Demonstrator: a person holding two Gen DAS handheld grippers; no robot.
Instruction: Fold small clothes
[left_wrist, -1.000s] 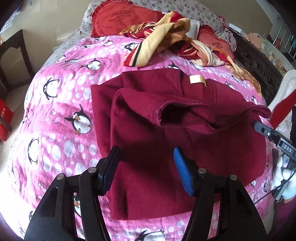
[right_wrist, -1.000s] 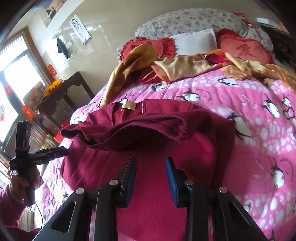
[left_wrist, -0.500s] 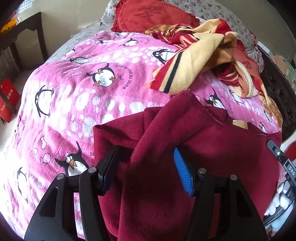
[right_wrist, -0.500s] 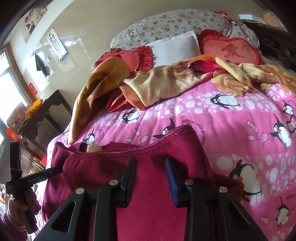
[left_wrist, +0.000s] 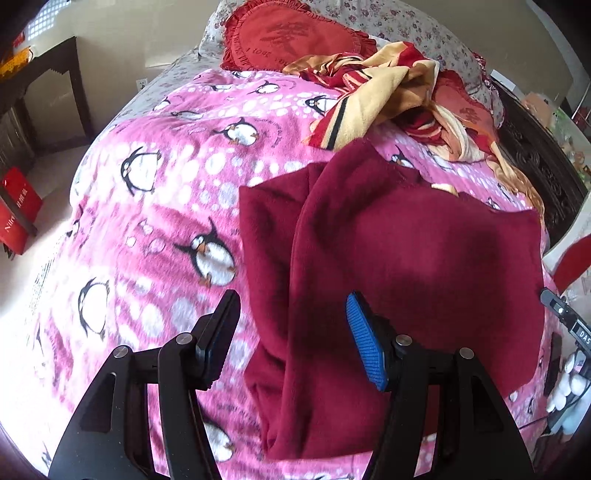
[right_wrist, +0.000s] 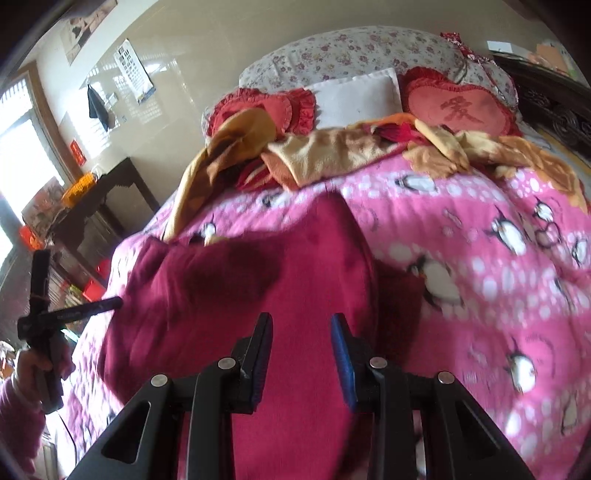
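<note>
Maroon garment lies on bed, one fold made, side flap doubled over. Left claw and right claw both gape, gripping nothing. Further folds likely remain; pile near pillows unfolded.

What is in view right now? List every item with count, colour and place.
maroon garment: 1, dark red, folded over on the blanket, in front of both grippers
penguin blanket: 1, pink with white dots, covering the bed
crumpled clothes pile: 1 heap, tan, red and striped, at the far end of the blanket
heart cushions: 2, red with ruffles, against the pillows
floral pillow: 1, white with small flowers, at the headboard
white pillow: 1, between the cushions
dark side table: 1, beside the bed by the window
left gripper: 1, black with blue pad, open above the garment's edge
right gripper: 1, black, open over the garment
</note>
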